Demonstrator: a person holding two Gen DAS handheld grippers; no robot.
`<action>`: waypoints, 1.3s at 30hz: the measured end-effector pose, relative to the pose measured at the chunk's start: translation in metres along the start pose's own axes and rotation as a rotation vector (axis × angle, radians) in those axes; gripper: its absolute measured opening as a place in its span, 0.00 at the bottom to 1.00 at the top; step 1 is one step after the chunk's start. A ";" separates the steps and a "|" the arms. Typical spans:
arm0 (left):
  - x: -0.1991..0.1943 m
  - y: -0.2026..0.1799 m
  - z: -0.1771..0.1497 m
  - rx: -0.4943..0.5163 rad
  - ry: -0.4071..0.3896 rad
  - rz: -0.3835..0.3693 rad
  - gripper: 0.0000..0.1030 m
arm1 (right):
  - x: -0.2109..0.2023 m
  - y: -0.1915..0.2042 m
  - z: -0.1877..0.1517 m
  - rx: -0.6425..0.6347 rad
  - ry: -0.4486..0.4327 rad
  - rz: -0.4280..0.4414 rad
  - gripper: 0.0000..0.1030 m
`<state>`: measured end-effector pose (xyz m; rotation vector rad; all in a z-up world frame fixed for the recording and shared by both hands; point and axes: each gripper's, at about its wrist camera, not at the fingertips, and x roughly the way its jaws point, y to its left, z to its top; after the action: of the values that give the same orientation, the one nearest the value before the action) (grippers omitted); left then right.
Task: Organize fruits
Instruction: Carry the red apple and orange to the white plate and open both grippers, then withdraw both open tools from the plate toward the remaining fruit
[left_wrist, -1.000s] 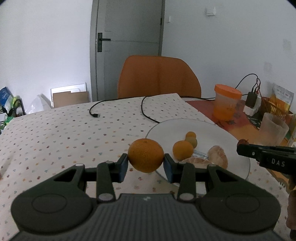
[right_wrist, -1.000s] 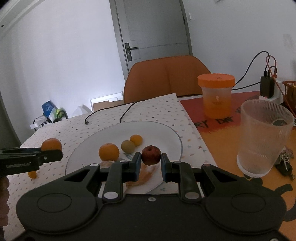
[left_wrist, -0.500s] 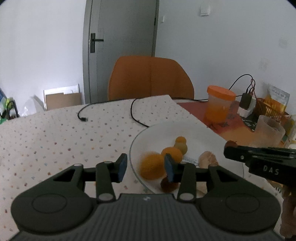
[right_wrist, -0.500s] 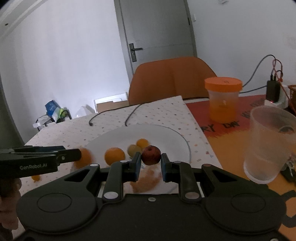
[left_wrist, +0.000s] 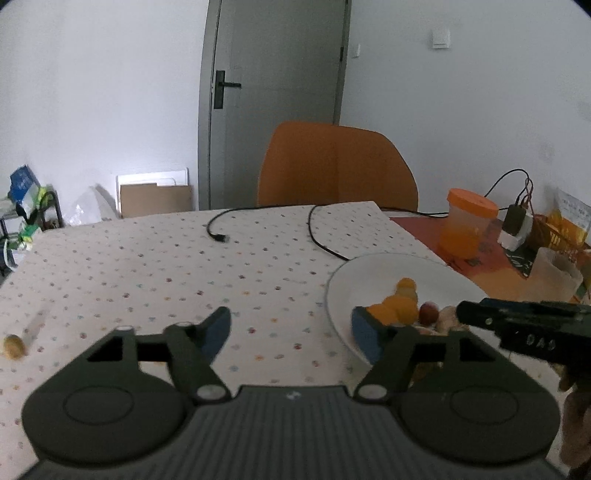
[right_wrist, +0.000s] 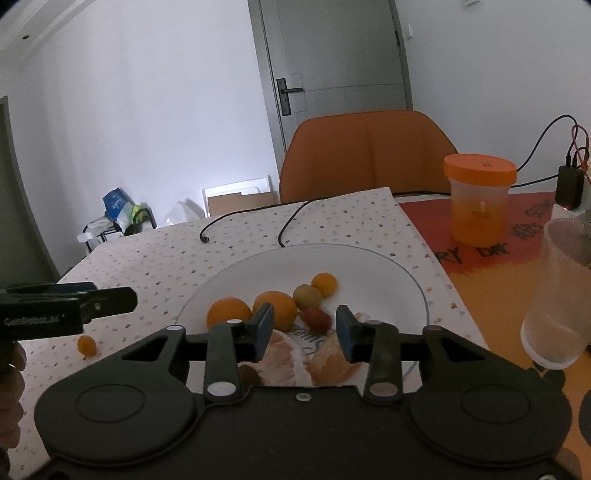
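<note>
Left gripper (left_wrist: 290, 330): the jaws stood wide apart with nothing between them. Only the spotted tablecloth (left_wrist: 155, 273) showed in the gap. The tip of its right-hand finger overlapped the near left rim of the white plate (left_wrist: 373, 266).

Right gripper (right_wrist: 304, 328): the jaws were spread and held nothing. A small dark red fruit (right_wrist: 316, 319) lay on the plate just ahead of the gap, clear of both blue pads (right_wrist: 264, 325).

Plate contents, as seen from the right wrist camera:
- Two oranges (right_wrist: 275, 308) lay side by side just beyond the left-hand pad of the right gripper, touching or nearly touching each other.
- A small green-brown fruit (right_wrist: 307, 295) lay ahead of the gap, against a small round orange fruit (right_wrist: 324, 284) farther out.
- Peeled citrus segments (right_wrist: 286, 363) lay directly under the right gripper's fingers, at the near edge of the plate.
- A small dark fruit (right_wrist: 249, 374) lay beside the segments, partly hidden by the gripper body.

Off the plate:
- One small orange fruit (right_wrist: 86, 345) rested on the tablecloth, to the left of the right gripper and below the left gripper's fingers in that view.
- In the left wrist view, a small yellowish fruit (left_wrist: 14, 346) lay far to the left of the left gripper; it could not be confirmed as the same item.

Beyond the right gripper, to its right, stood an orange-lidded jar (right_wrist: 478, 199) and a ribbed clear cup (right_wrist: 561, 291).
</note>
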<state>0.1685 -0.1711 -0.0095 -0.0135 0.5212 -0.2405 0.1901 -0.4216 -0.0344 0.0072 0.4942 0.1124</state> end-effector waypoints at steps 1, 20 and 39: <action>-0.004 0.003 0.000 0.012 -0.006 0.006 0.77 | -0.003 0.001 0.000 0.002 0.001 0.003 0.42; -0.054 0.085 -0.015 -0.074 -0.042 0.128 0.91 | -0.013 0.054 0.005 -0.009 0.004 0.072 0.76; -0.087 0.149 -0.039 -0.195 -0.040 0.222 1.00 | 0.006 0.126 -0.007 -0.105 0.078 0.190 1.00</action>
<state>0.1093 -0.0041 -0.0117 -0.1492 0.5005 0.0283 0.1784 -0.2959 -0.0389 -0.0529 0.5643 0.3252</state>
